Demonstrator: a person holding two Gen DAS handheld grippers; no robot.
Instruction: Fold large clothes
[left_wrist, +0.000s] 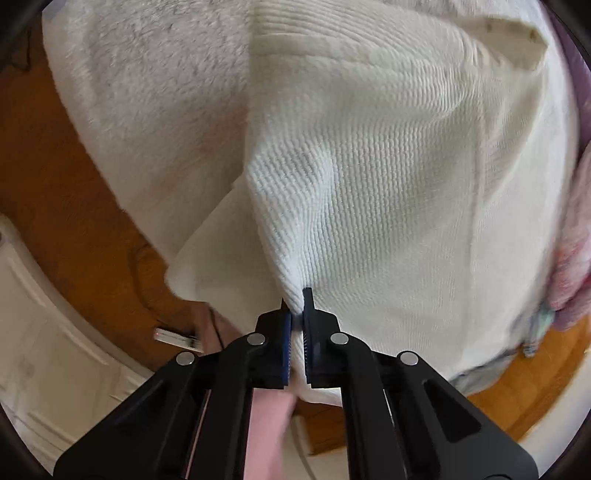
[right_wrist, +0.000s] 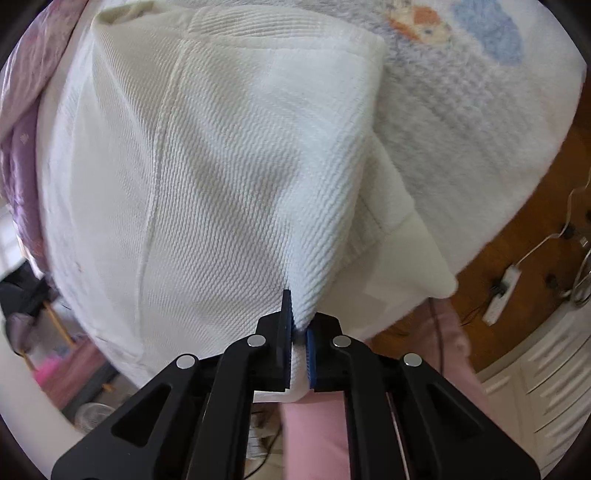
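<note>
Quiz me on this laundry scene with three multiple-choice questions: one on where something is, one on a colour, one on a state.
1. Where does the white knit garment lie?
A on a fluffy blanket
B in a basket
C on a hanger

2. What colour is the floor?
A grey
B orange-brown
C black

3. How do the jaws of the left gripper and right gripper stand?
A both wide open
B one open
C both shut on fabric

Answers: A, blanket spreads around it; B, wood tone shows beside the blanket; C, cloth is pinched between both pairs.
</note>
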